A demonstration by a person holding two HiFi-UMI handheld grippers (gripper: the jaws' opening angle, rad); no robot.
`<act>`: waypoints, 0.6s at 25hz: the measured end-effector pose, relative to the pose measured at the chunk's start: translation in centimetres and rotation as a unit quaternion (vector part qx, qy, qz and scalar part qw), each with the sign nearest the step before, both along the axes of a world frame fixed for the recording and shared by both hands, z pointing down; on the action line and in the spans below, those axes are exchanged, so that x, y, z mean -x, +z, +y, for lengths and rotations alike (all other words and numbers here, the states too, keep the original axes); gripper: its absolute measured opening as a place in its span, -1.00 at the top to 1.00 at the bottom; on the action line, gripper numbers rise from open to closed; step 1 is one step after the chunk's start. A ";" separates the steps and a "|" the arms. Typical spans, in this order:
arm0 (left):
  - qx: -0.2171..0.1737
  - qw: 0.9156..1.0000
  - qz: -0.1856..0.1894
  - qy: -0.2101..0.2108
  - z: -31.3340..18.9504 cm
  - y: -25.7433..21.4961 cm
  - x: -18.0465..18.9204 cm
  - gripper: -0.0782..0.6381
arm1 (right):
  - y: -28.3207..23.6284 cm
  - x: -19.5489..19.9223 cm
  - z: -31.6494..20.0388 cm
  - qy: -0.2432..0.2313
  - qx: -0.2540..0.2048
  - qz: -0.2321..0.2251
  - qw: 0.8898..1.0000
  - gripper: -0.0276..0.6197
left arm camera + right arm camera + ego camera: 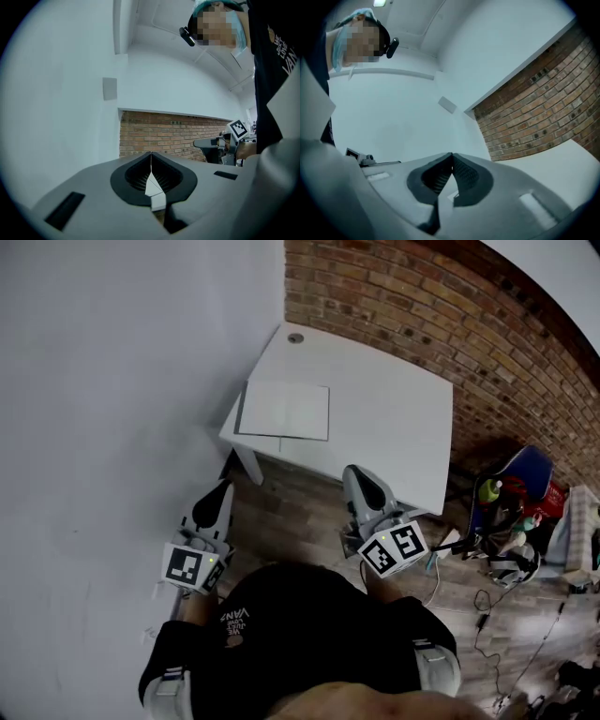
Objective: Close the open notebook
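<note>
An open white notebook [283,410] lies flat near the left front edge of a white table [394,418] in the head view. My left gripper [223,487] is held low over the wooden floor, short of the table's left front corner, with its jaws shut on nothing. My right gripper [354,474] hovers just before the table's front edge, right of the notebook, also shut and empty. In the left gripper view the left gripper [151,154] has its tips pressed together. In the right gripper view the right gripper [451,156] has its tips meeting the same way. Neither touches the notebook.
A white wall [112,381] stands close on the left and a brick wall [441,306] behind the table. A blue chair [520,479] with clutter and cables [487,601] sits at the right on the wooden floor. A small round grommet [295,337] marks the table's far corner.
</note>
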State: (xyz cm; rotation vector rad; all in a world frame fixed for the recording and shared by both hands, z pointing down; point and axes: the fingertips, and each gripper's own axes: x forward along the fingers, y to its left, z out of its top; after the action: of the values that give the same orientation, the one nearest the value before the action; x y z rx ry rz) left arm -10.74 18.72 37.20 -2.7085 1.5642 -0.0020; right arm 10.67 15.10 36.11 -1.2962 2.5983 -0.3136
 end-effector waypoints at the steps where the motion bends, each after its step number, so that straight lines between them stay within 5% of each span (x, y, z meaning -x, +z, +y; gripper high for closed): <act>1: 0.000 1.000 0.002 0.005 -0.2 0.0 0.5 0.74 | 0.1 0.5 -0.1 0.005 0.000 0.003 1.000 0.92; 15: 0.030 0.998 0.019 0.056 -2.5 0.7 3.2 0.74 | 1.2 3.2 -0.2 0.060 0.018 0.042 0.997 0.92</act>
State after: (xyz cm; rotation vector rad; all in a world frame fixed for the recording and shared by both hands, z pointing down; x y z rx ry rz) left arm -13.99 16.24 37.92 -2.8555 1.4414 0.0049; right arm 7.45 14.87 37.33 -1.5004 2.5796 -0.2925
